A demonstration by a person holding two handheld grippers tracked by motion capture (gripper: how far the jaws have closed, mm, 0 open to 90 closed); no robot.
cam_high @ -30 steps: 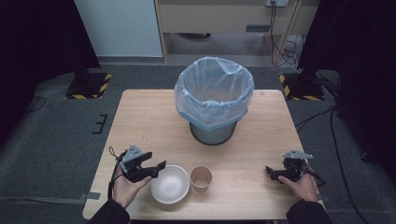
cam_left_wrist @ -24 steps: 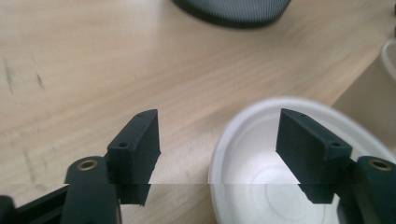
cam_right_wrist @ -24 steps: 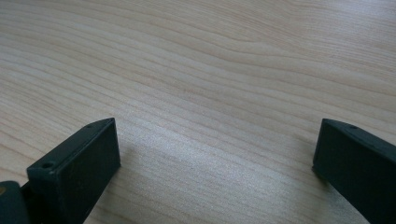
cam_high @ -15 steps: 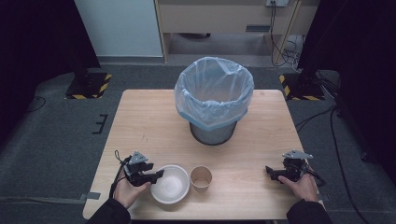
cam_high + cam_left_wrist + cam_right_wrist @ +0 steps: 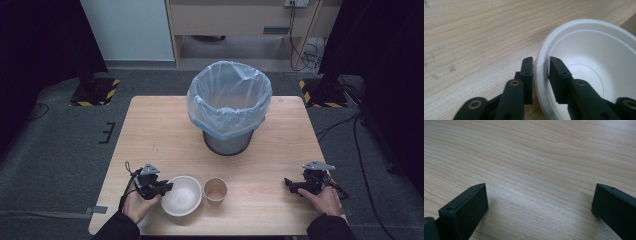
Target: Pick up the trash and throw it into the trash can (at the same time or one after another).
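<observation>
High view puts the left gripper (image 5: 167, 187) at the lower left of the frame, its tips at the near-left rim of the white bowl (image 5: 181, 195), which sits on the wooden table (image 5: 160, 130) near the bottom edge; the left gripper view settles the relation that matters: the bowl (image 5: 589, 65) fills the right of that frame and its rim runs up between the two black jaws, one outside on the bare wood, one inside over the bowl's wall, with a narrow gap on either side of the rim, so the jaws are nearly closed but, as far as I can judge, not yet pinching; the left gripper (image 5: 541, 61) therefore needs only to close, not to travel; being round, the bowl has no long axis, and the rim is the only thin edge to take; just right of the bowl, close beside it but whether touching I cannot tell, stands a brown paper cup (image 5: 215, 191), which a sliding bowl could nudge; above centre stands the waste bin (image 5: 229, 107) lined with a pale blue bag, well apart from both; at the lower right the right gripper (image 5: 289, 184) rests on the table far from the bowl; in the right gripper view its jaws stand wide apart, holding nothing, over bare wood (image 5: 536, 170).
</observation>
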